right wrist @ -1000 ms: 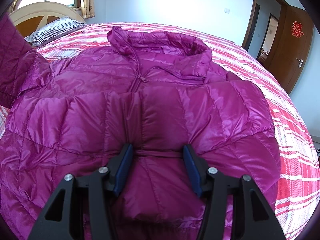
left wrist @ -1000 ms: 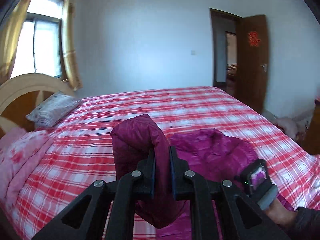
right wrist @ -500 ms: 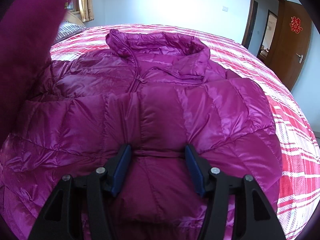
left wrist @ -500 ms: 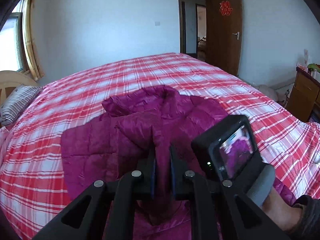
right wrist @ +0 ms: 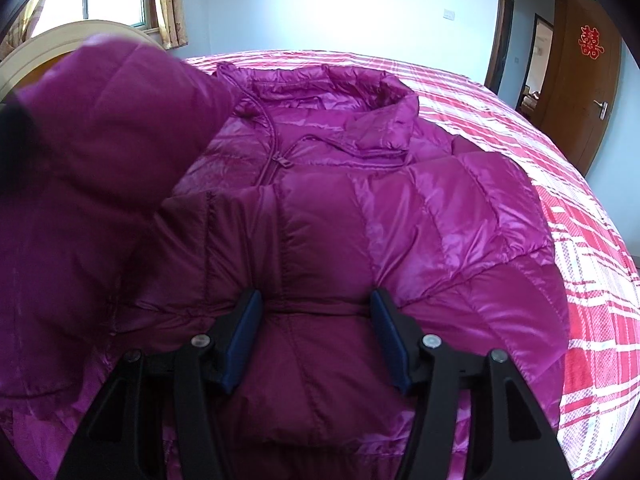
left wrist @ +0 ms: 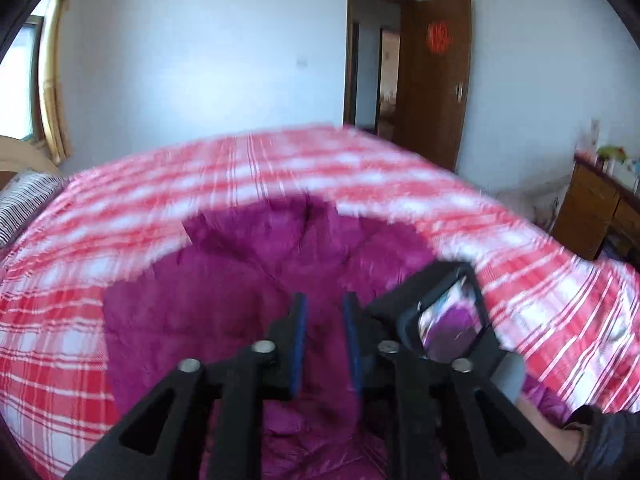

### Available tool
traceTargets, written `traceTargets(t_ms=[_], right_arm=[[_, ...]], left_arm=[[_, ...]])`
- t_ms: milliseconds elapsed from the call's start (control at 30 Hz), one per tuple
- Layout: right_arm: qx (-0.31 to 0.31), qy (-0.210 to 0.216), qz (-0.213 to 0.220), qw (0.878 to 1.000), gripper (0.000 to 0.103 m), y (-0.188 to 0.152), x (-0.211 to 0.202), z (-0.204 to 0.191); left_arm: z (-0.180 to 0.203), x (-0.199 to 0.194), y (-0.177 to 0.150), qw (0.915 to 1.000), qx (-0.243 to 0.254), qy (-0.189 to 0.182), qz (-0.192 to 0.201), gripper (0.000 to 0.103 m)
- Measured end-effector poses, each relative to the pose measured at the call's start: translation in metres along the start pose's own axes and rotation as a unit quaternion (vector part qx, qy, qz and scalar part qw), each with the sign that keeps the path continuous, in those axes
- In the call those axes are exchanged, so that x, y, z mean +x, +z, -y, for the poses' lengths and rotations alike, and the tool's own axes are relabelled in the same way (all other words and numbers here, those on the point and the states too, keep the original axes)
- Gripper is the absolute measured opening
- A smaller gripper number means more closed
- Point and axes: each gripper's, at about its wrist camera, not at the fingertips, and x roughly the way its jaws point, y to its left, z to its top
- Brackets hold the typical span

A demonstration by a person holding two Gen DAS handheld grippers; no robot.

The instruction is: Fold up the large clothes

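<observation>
Right wrist: magenta down jacket (right wrist: 400, 208) on plaid bed (right wrist: 592, 248)

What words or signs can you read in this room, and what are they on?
"囍": a red paper sign on the brown door, clear in the right wrist view, only a red blur in the left wrist view.
The purple jacket shows no label or brand.
The small screen by the left hand-held gripper shows only a picture, no words.
</observation>
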Motion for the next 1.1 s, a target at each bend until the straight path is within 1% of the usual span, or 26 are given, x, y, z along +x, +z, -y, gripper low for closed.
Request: traceTargets(t_ms=[33,67,100,133,200,233,267,333,367,433,533,567,600,633,667,700,767,800,833,867,900,933,1000,1033,1067,1100], right_arm=[[0.0,0.0,0.0,1.0,0.061,0.0,0.0,0.0],[0.0,0.0,0.0,1.0,0.061,0.0,0.0,0.0],[0.0,-0.001,0.0,1.0,0.061,0.0,0.001,0.0],[-0.001,-0.001,0.0,1.0,0.061,0.0,0.001,0.0],[-0.001,-0.002,0.0,1.0,0.061,0.0,0.001,-0.001],[-0.001,-0.001,-0.001,1.0,0.061,0.0,0.001,-0.001],[0.002,0.003,-0.001,1.0,0.061,0.0,0.001,0.001],[0.029,0.037,0.003,0.999,0.064,0.0,-0.006,0.013],[0.047,0.046,0.004,0.998,0.064,0.0,-0.01,0.02],[0.09,0.028,0.014,0.995,0.064,-0.002,-0.03,0.042],[0.12,-0.023,0.065,0.99,0.065,-0.002,-0.072,0.065],[0.127,-0.023,0.085,0.988,0.064,0.0,-0.087,0.067],[0.13,-0.009,0.099,0.987,0.059,0.004,-0.097,0.066],[0.129,0.012,0.108,0.986,0.055,0.008,-0.104,0.061],[0.124,0.035,0.114,0.985,0.051,0.012,-0.109,0.052],[0.114,0.068,0.119,0.984,0.05,0.018,-0.112,0.038],[0.093,0.115,0.11,0.983,0.049,0.024,-0.107,0.014],[0.082,0.13,0.096,0.983,0.044,0.026,-0.097,0.001],[0.074,0.128,0.087,0.985,0.041,0.026,-0.088,-0.007],[0.066,0.122,0.076,0.987,0.039,0.024,-0.076,-0.014],[0.055,0.117,0.056,0.99,0.038,0.021,-0.062,-0.02],[0.047,0.11,0.036,0.992,0.038,0.017,-0.049,-0.025],[0.031,0.08,0.015,0.996,0.035,0.0,-0.033,-0.026],[0.026,0.076,0.013,0.997,0.035,-0.005,-0.031,-0.025],[0.023,0.075,0.013,0.997,0.035,-0.008,-0.029,-0.025],[0.024,0.075,0.015,0.997,0.035,-0.012,-0.029,-0.024]], left_arm=[[-0.007,-0.008,0.002,0.9998,-0.008,0.006,0.015,0.057],[-0.017,-0.017,0.0,0.9989,-0.02,0.024,0.035,0.082],[-0.022,-0.018,-0.001,0.9981,-0.025,0.039,0.042,0.088],[-0.031,-0.015,-0.005,0.9969,-0.032,0.062,0.038,0.088],[-0.046,0.011,-0.019,0.9944,-0.034,0.099,-0.015,0.088],[-0.053,0.027,-0.028,0.9908,-0.033,0.123,-0.044,0.088],[-0.056,0.043,-0.038,0.9875,-0.029,0.138,-0.071,0.088],[-0.059,0.071,-0.058,0.9792,-0.012,0.161,-0.123,0.088],[-0.06,0.074,-0.065,0.9785,-0.011,0.162,-0.127,0.088],[-0.058,0.074,-0.071,0.9807,-0.012,0.157,-0.116,0.088],[-0.057,0.074,-0.076,0.9817,-0.01,0.156,-0.109,0.088],[-0.057,0.075,-0.077,0.982,-0.012,0.153,-0.11,0.088],[-0.058,0.079,-0.076,0.9821,-0.016,0.151,-0.111,0.088],[-0.059,0.078,-0.076,0.9824,-0.021,0.149,-0.111,0.088],[-0.059,0.075,-0.076,0.9828,-0.024,0.147,-0.109,0.088],[-0.06,0.069,-0.075,0.9839,-0.03,0.144,-0.101,0.088],[-0.07,0.055,-0.069,0.9859,-0.042,0.145,-0.072,0.088],[-0.076,0.044,-0.065,0.9865,-0.047,0.147,-0.055,0.088],[-0.081,0.038,-0.061,0.9864,-0.05,0.15,-0.043,0.088],[-0.091,0.028,-0.054,0.9844,-0.051,0.166,-0.027,0.088],[-0.097,0.026,-0.051,0.9826,-0.051,0.177,-0.024,0.088],[-0.108,0.027,-0.047,0.98,-0.051,0.19,-0.027,0.088],[-0.131,0.043,-0.045,0.9752,-0.057,0.204,-0.063,0.088],[-0.137,0.052,-0.047,0.9734,-0.056,0.207,-0.08,0.088],[-0.144,0.067,-0.052,0.9692,-0.052,0.216,-0.106,0.088],[-0.147,0.073,-0.055,0.9676,-0.049,0.22,-0.114,0.088]])
